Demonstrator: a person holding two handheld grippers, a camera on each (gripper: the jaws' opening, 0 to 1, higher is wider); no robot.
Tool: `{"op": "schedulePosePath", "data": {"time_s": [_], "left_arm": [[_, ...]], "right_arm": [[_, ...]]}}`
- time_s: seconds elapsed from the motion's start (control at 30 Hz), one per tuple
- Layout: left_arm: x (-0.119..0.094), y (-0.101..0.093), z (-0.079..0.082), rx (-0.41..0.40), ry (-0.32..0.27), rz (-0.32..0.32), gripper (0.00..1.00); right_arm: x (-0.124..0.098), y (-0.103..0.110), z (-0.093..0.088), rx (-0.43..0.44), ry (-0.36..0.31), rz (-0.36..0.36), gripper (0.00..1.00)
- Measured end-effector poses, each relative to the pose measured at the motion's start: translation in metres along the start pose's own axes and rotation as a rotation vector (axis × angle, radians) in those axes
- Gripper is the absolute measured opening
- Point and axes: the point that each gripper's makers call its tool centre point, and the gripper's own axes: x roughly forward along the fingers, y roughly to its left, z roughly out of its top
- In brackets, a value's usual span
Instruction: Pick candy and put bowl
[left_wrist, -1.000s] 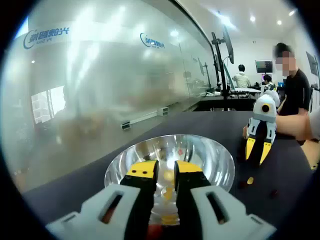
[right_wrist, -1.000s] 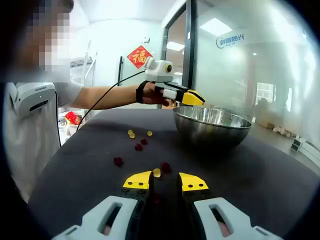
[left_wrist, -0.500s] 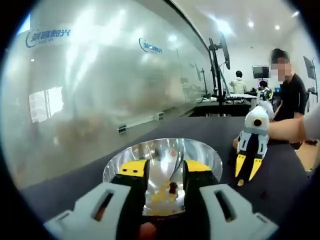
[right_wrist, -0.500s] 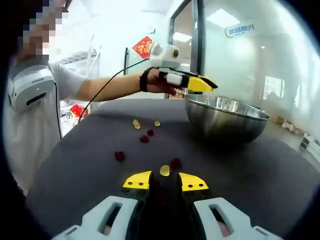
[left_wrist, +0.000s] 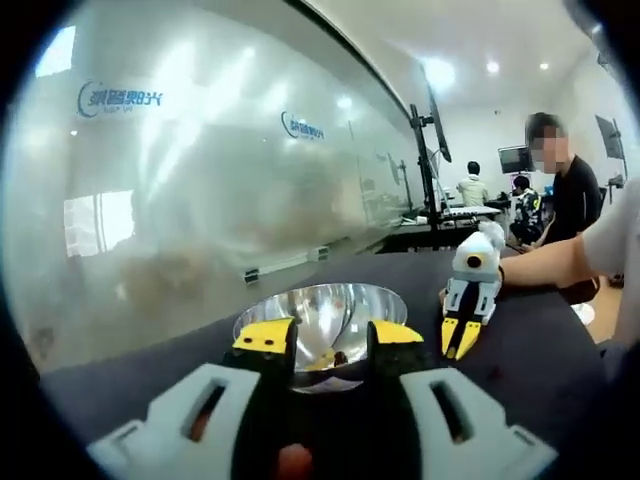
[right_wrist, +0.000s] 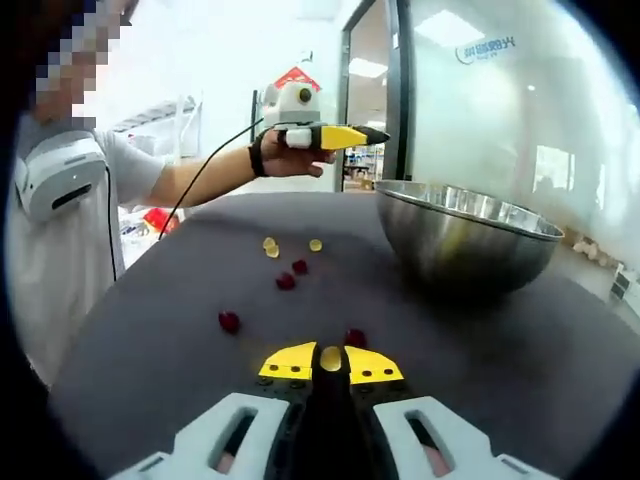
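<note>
Two grippers work over a dark worktop (right_wrist: 140, 330). The steel bowl (right_wrist: 465, 230) sits at the right of the right gripper view, and centre-low in the left gripper view, seen between the spread fingers of the left gripper (left_wrist: 328, 340), with a few candies inside. The right gripper (right_wrist: 331, 362), at bottom centre, has its fingers pinched on a yellow candy (right_wrist: 331, 358). Loose red candies (right_wrist: 229, 321) and yellow candies (right_wrist: 268, 244) lie scattered left of the bowl.
</note>
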Motion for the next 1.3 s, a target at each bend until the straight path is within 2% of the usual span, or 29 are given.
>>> {"op": "schedulePosePath", "data": {"time_s": [0.17,0.2,0.27,0.3,0.33,0.4,0.43,0.53,0.67,0.83,1.0,1.17,1.3], "left_arm": [[-0.016,-0.005,-0.008,-0.004,-0.007,-0.003,0.22],[-0.022,-0.006,-0.009,-0.016,-0.020,0.003,0.22],[-0.033,-0.015,-0.014,-0.125,-0.040,0.015,0.22],[-0.037,-0.023,-0.013,-0.116,-0.059,-0.008,0.22],[-0.041,-0.034,-0.015,-0.058,-0.054,-0.034,0.22],[-0.044,-0.046,-0.029,0.014,-0.003,-0.057,0.23],[-0.043,-0.048,-0.035,0.020,0.006,-0.063,0.24],[-0.040,-0.041,-0.050,-0.070,0.009,-0.047,0.23],[-0.042,-0.028,-0.063,-0.104,0.014,-0.017,0.20],[-0.044,-0.024,-0.069,-0.094,0.029,-0.008,0.19],[-0.041,-0.027,-0.078,-0.062,0.056,-0.024,0.19],[-0.040,-0.031,-0.087,-0.041,0.093,-0.038,0.19],[-0.039,-0.032,-0.091,-0.027,0.109,-0.043,0.19]], "right_arm": [[-0.004,0.001,0.007,0.001,-0.022,-0.020,0.03],[-0.008,0.001,0.013,-0.004,-0.037,-0.029,0.03],[-0.021,0.000,0.035,-0.009,-0.120,-0.052,0.03],[-0.029,-0.002,0.045,-0.020,-0.152,-0.070,0.03],[-0.034,-0.005,0.051,-0.026,-0.168,-0.088,0.03],[-0.046,-0.019,0.069,-0.046,-0.208,-0.146,0.03],[-0.051,-0.027,0.079,-0.041,-0.233,-0.168,0.03],[-0.054,-0.052,0.103,-0.044,-0.255,-0.220,0.04],[-0.038,-0.089,0.125,-0.090,-0.203,-0.273,0.04],[-0.010,-0.123,0.129,-0.088,-0.138,-0.289,0.04],[0.014,-0.139,0.125,-0.085,-0.075,-0.263,0.04],[0.031,-0.147,0.107,-0.077,-0.002,-0.237,0.04],[0.038,-0.147,0.097,-0.066,0.027,-0.219,0.04]]}}
